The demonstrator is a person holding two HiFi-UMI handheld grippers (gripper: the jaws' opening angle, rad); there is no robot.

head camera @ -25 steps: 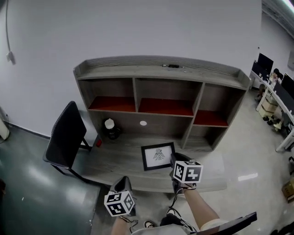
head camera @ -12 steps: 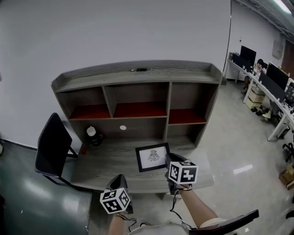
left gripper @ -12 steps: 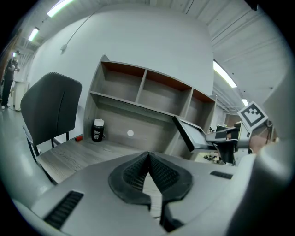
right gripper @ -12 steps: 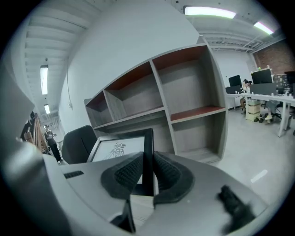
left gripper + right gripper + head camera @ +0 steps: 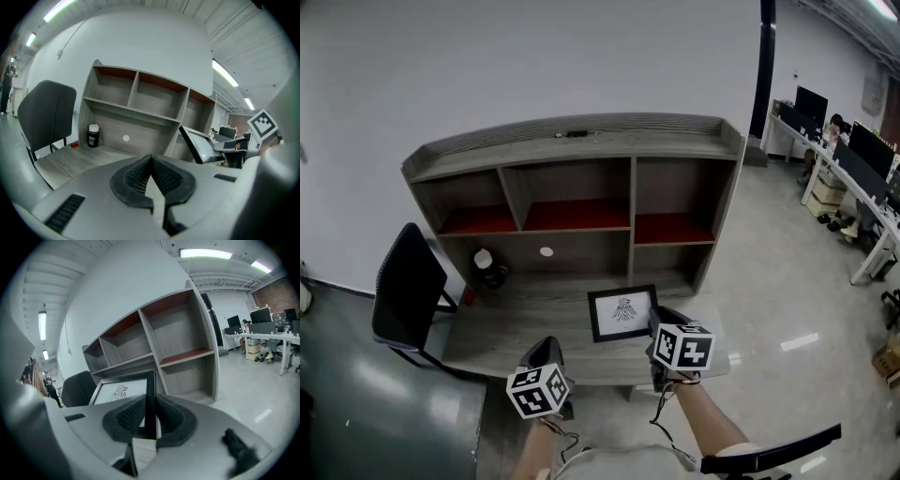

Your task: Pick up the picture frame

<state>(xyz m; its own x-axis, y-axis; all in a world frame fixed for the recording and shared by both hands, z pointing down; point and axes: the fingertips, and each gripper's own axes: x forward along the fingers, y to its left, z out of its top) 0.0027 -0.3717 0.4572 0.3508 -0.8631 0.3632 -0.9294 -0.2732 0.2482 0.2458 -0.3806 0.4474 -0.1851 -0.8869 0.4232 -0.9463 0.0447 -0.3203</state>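
Observation:
The picture frame [image 5: 622,313], black-edged with a white mat and a small dark drawing, hangs over the right part of the desktop. My right gripper [image 5: 660,330] is shut on its right edge. In the right gripper view the frame [image 5: 123,391] runs edge-on between the ribbed pads [image 5: 130,416], its face turned left. My left gripper [image 5: 546,361] hovers at the desk's front edge, left of the frame. In the left gripper view its jaws [image 5: 151,172] are shut with nothing between them, and the frame [image 5: 199,144] shows at the right.
A grey wooden desk [image 5: 504,328] carries a hutch [image 5: 572,183] with red-lined shelves. A dark bottle with a white cap [image 5: 483,267] stands at the desk's back left. A black chair [image 5: 405,291] is to the left. Office desks with monitors [image 5: 853,169] are at the far right.
Both grippers have moved sideways along the desk, the frame travelling with the right one. The view has swung, so the hutch now sits further left in the picture.

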